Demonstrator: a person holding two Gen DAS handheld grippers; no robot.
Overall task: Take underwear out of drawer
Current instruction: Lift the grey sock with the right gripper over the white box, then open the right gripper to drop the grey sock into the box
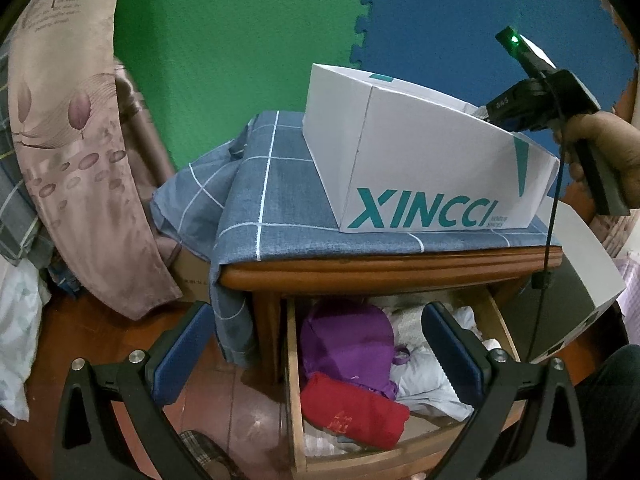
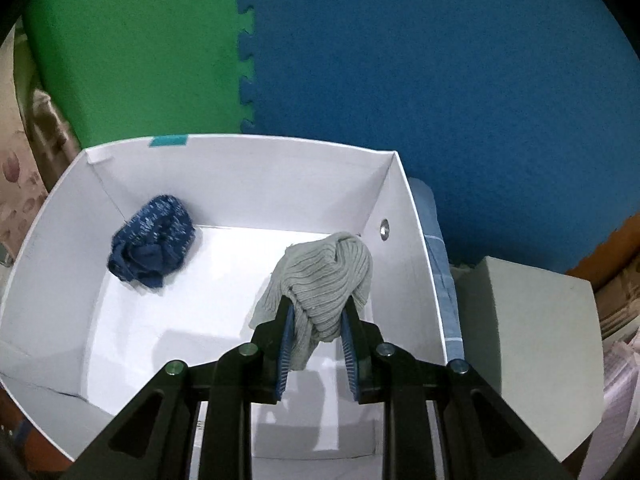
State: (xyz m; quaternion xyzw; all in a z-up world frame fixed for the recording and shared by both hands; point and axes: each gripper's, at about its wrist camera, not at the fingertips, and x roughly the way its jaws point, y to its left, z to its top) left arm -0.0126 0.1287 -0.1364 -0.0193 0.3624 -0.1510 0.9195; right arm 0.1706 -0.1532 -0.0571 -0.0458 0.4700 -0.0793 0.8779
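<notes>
White cardboard walls of the XINCCI box [image 2: 400, 208] ring the right gripper [image 2: 318, 312], whose jaws clamp a grey ribbed garment [image 2: 332, 272] near the right wall; a blue knitted bundle [image 2: 154, 240] lies far left. The left gripper [image 1: 316, 344] hangs wide open, empty, above the open drawer [image 1: 294, 380] holding purple [image 1: 348, 340] and red underwear [image 1: 352, 412].

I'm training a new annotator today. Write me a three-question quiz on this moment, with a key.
1. True or false: the right gripper is clamped on the grey ribbed garment.
2. What already lies in the white box? A) a dark blue garment B) a red towel C) nothing
3. Fill in: the left gripper, jaws wide, hangs above the open ____.

Key: 1 true; 2 A, the dark blue garment; 3 drawer.
</notes>
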